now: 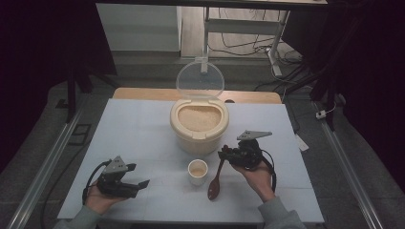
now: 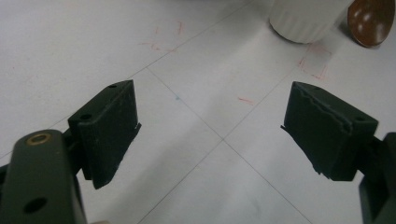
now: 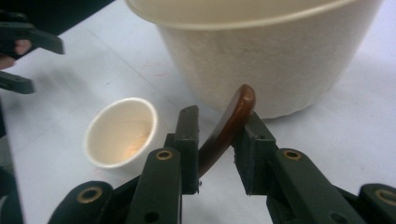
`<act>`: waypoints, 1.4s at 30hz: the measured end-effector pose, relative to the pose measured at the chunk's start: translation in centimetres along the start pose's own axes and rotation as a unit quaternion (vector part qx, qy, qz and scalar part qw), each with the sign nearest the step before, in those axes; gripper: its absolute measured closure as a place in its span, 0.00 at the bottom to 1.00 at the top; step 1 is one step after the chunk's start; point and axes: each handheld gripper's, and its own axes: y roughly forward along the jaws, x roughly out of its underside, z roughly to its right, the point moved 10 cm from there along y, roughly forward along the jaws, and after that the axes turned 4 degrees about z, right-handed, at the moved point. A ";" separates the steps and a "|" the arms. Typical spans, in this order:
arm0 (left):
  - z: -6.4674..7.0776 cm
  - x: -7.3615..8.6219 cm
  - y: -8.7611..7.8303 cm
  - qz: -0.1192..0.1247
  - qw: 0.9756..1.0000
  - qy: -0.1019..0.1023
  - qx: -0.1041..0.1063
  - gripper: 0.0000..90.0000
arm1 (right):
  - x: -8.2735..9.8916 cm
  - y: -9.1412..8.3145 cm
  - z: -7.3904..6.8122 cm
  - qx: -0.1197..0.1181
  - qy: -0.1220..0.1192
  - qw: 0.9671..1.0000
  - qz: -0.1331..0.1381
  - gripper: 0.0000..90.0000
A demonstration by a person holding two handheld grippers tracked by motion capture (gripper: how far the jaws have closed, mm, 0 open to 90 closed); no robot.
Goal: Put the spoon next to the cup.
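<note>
Lying on the desk (image 1: 143, 124) beside the small cup (image 1: 197, 171), the brown wooden spoon (image 1: 216, 183) has its handle tip between the jaws of the right gripper (image 3: 217, 140) — the jaws stand slightly apart, one pad touching the handle, no firm clamp visible. The left gripper (image 2: 210, 126) rests wide open and empty. Behind stands the open rice container (image 1: 199, 126).

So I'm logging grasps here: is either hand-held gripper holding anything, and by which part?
The right hand-held gripper has the wooden spoon by its handle's end, though its jaws look slack. The left hand-held gripper holds nothing.
</note>
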 end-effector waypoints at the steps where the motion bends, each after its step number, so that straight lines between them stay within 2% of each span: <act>1: 0.0 0.0 0.0 0.000 1.000 0.000 0.000 0.19 | 0.1 0.2 0.2 0.002 0.003 1.000 0.000 0.79; 10: 0.0 0.1 0.2 -0.005 1.000 0.002 0.001 0.19 | 1.5 2.2 2.5 0.023 0.037 0.999 -0.020 0.74; 14: 0.0 0.1 0.3 -0.006 1.000 0.002 0.001 0.19 | 2.1 3.1 3.4 0.036 0.044 0.998 -0.029 0.72; 17: 0.0 0.1 0.3 -0.006 1.000 0.002 0.001 0.19 | 2.5 3.6 3.9 0.050 0.043 0.997 -0.038 0.69; 23: -0.1 0.1 0.4 -0.007 1.000 0.000 0.001 0.19 | 3.1 4.3 4.5 0.089 0.024 0.994 -0.062 0.64; 28: -0.1 0.1 0.4 -0.008 1.000 -0.001 0.002 0.19 | 3.6 4.6 5.0 0.123 0.003 0.989 -0.082 0.60; 37: -0.5 0.0 0.4 -0.005 1.000 -0.006 0.003 0.19 | 4.0 4.9 5.3 0.138 -0.005 0.986 -0.092 0.56; 42: -0.6 0.0 0.5 -0.004 1.000 -0.007 0.001 0.19 | 3.8 4.5 5.6 0.146 -0.006 0.987 -0.074 0.52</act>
